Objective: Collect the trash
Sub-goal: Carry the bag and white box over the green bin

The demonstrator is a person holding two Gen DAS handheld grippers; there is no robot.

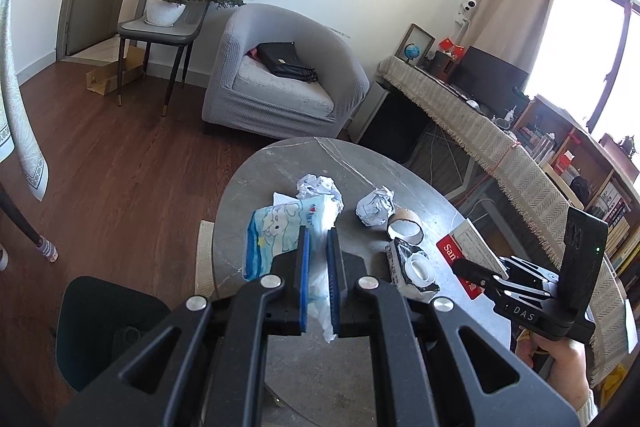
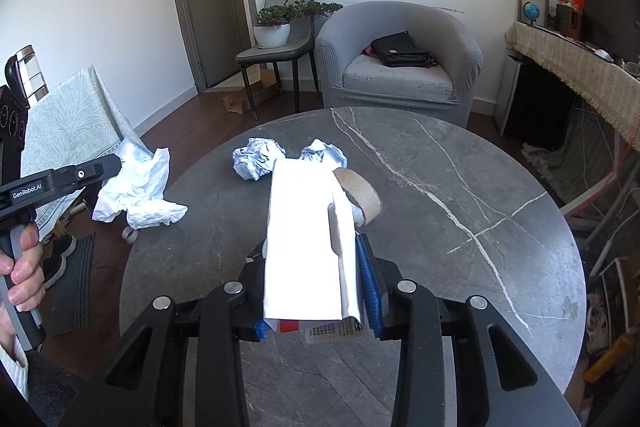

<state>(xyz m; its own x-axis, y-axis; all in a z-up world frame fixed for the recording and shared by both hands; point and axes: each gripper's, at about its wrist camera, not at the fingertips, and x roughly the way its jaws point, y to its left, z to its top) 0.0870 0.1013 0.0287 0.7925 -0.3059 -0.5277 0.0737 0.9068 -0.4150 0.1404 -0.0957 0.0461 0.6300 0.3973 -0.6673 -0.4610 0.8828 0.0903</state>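
Note:
My left gripper (image 1: 319,239) is shut on a crumpled blue-and-white plastic wrapper (image 1: 276,239), held above the left edge of the round grey marble table (image 1: 288,163). In the right wrist view the wrapper (image 2: 136,187) hangs off the table's left side. My right gripper (image 2: 316,267) is shut on a white cardboard package (image 2: 304,239) with red print underneath, held over the table. On the table lie two crumpled paper balls (image 1: 320,187) (image 1: 375,207), a cardboard tape core (image 1: 405,227) and a squashed carton with a tape roll (image 1: 412,267).
A grey armchair (image 2: 400,67) with a black bag stands beyond the table. A chair with a potted plant (image 2: 276,23) is by the door. A cloth-covered desk (image 1: 480,131) runs along the right. A dark bin (image 1: 104,331) stands on the floor at left.

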